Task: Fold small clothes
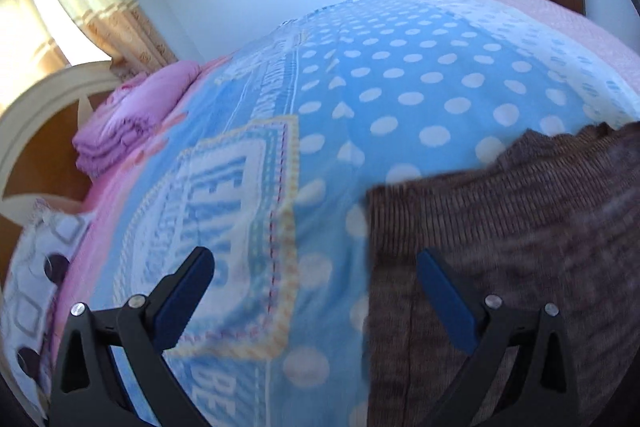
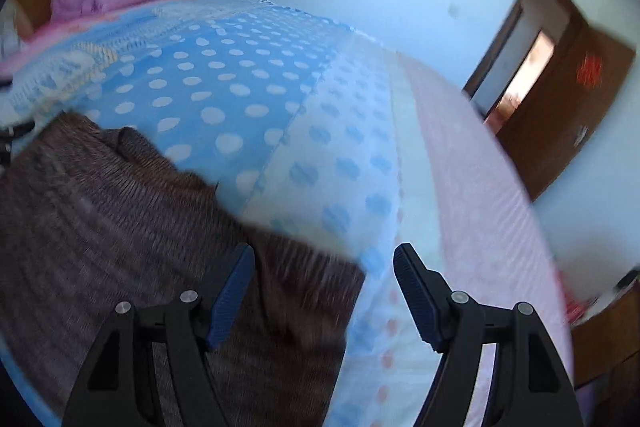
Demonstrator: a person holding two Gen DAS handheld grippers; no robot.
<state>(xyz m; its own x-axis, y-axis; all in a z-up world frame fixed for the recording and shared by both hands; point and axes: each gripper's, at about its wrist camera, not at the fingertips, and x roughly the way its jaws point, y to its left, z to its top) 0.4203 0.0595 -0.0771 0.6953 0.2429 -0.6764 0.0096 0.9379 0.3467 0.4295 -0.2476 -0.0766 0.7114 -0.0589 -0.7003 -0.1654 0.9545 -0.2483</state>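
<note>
Brown ribbed knit garment (image 1: 500,227) lies flat on the blue polka-dot blanket (image 1: 400,87). Left gripper (image 1: 316,267) and right gripper (image 2: 324,259) hover above its opposite edges, jaws apart, holding nothing.

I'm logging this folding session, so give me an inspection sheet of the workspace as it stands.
Surface: bed covered by a blue polka-dot blanket, pink sheet along its far edge.
Job's things: brown knit garment lying on the blanket; fold state unclear, frames blurred.
Clutter: folded pink bedding stacked by the headboard.
Grippers: left hand-held gripper open at the garment's left edge; right hand-held gripper open at its right edge; neither grips it.
Cables: nothing seen.
Surroundings: curtain, pale wall, brown door ajar.
</note>
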